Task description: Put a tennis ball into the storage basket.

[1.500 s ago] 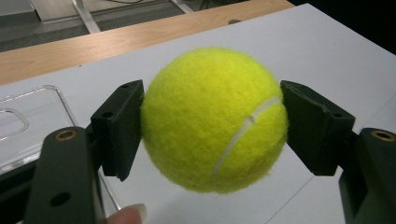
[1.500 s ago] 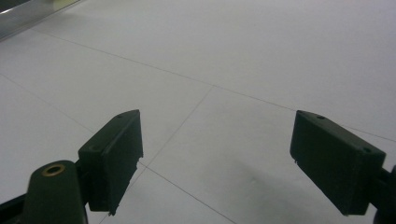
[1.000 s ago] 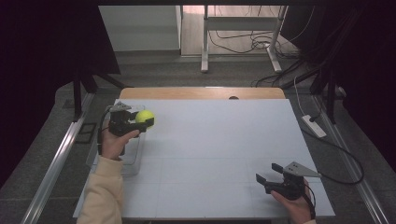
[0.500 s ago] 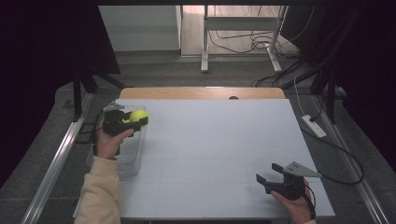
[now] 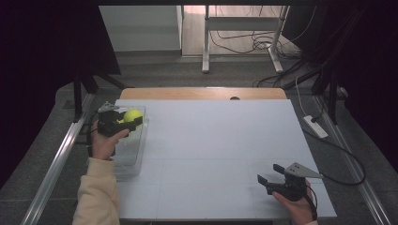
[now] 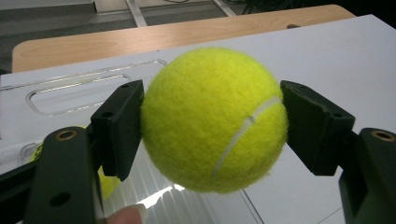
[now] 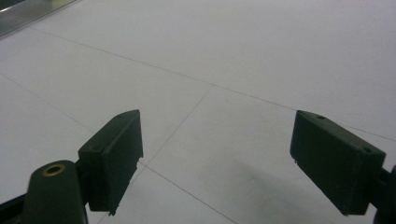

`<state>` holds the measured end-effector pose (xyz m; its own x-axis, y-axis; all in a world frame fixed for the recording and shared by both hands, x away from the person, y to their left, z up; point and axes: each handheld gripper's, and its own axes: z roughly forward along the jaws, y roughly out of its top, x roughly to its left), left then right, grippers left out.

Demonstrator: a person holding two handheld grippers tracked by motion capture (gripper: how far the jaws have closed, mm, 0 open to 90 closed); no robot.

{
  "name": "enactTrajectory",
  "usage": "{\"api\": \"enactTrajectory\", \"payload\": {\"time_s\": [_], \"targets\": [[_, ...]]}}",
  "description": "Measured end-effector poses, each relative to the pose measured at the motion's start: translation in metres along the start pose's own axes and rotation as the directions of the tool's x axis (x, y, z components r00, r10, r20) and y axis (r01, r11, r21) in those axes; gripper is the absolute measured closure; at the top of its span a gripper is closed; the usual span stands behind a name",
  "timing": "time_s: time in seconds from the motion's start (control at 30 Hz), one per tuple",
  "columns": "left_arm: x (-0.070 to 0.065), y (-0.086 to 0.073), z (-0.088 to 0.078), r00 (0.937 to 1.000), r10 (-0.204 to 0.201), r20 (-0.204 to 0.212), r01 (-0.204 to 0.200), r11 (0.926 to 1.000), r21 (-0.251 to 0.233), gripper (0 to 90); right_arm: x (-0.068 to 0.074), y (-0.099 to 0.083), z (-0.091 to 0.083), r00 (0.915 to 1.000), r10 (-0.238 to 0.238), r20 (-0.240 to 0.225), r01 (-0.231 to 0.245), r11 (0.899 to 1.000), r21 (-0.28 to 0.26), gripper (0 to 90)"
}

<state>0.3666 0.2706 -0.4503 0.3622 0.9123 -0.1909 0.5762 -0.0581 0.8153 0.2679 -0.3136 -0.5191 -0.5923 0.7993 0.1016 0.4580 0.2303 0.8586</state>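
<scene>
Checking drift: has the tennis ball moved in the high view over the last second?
Yes. The tennis ball, held in the left gripper, went left, from over the white table to over the clear bin.

I can read no lettering, number, brand or sign from here. The tennis ball (image 6: 214, 120) faces me with bare yellow felt and one white seam, no maker's print on the side I see. The clear plastic tray (image 5: 136, 154) under that ball carries no label, and the white table top (image 5: 225, 150) around the ball bears thin seam lines alone.
</scene>
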Motion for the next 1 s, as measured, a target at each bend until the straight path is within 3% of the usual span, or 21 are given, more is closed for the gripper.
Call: {"api": "enactTrajectory", "payload": {"time_s": [0.67,1.0], "targets": [[0.011,-0.008,-0.006,0.9994,-0.017,-0.031,0.018,0.9998,0.014,27.2,-0.001,-0.001,-0.001,1.0000,0.005,0.000,-0.005,1.000,0.000,17.0],[0.024,-0.011,-0.016,0.9963,-0.040,-0.076,0.040,0.9992,0.000,27.2,0.000,0.000,0.000,1.0000,0.003,0.001,-0.003,1.000,0.002,17.0]]}}
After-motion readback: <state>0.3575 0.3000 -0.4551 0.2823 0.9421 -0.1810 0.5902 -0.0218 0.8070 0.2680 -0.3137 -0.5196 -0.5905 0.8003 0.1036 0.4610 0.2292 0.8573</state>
